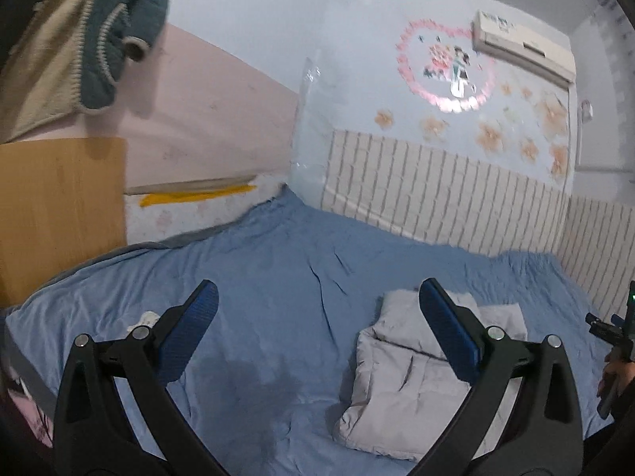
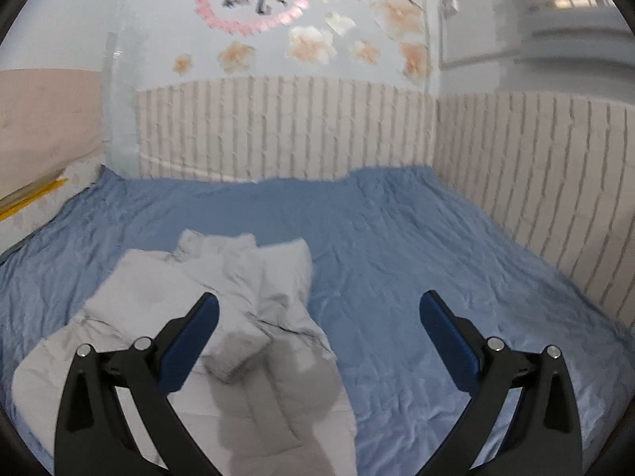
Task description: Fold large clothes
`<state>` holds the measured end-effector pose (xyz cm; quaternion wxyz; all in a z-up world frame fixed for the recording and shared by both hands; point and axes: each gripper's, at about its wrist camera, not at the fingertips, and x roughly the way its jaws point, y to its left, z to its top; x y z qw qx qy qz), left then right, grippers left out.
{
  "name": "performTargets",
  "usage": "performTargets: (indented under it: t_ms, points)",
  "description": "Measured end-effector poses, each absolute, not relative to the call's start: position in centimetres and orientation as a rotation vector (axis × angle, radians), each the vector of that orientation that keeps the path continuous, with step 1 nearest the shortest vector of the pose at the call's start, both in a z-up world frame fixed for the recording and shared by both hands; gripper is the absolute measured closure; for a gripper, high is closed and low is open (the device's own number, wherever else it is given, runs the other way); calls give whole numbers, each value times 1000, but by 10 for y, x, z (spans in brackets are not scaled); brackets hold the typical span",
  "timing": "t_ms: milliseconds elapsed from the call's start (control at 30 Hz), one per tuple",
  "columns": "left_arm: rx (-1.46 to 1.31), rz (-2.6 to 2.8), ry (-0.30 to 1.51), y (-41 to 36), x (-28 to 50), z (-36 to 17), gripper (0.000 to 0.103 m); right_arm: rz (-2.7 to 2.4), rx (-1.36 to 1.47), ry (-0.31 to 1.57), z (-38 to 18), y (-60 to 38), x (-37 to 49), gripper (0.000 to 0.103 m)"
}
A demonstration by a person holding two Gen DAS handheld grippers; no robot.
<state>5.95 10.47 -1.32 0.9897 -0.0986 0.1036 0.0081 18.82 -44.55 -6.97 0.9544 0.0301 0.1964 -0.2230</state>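
A light grey padded jacket [image 1: 401, 388] lies folded into a compact bundle on the blue bedsheet [image 1: 278, 277]. In the right wrist view the jacket [image 2: 190, 309] lies low and left, with a sleeve folded across it. My left gripper [image 1: 317, 317] is open and empty above the sheet, with the jacket under its right finger. My right gripper [image 2: 317, 325] is open and empty above the jacket's right edge. The right gripper also shows at the far right of the left wrist view [image 1: 611, 329].
A striped padded panel [image 2: 317, 127] lines the back and right walls around the bed. A wooden board [image 1: 59, 214] stands at the left. A teal and cream knit garment [image 1: 91, 27] hangs at the upper left. A small white item [image 1: 145, 319] lies on the sheet.
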Motion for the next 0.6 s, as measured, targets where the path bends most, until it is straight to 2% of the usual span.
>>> performTargets:
  t_ms: [267,600]
  points:
    - [-155,16,132,90,24,22,3,-365,-52,385,-46,-401,174,2]
    - [-28,-104,117,44,83,32,3,-392,-110,424,-49,-392,171,2]
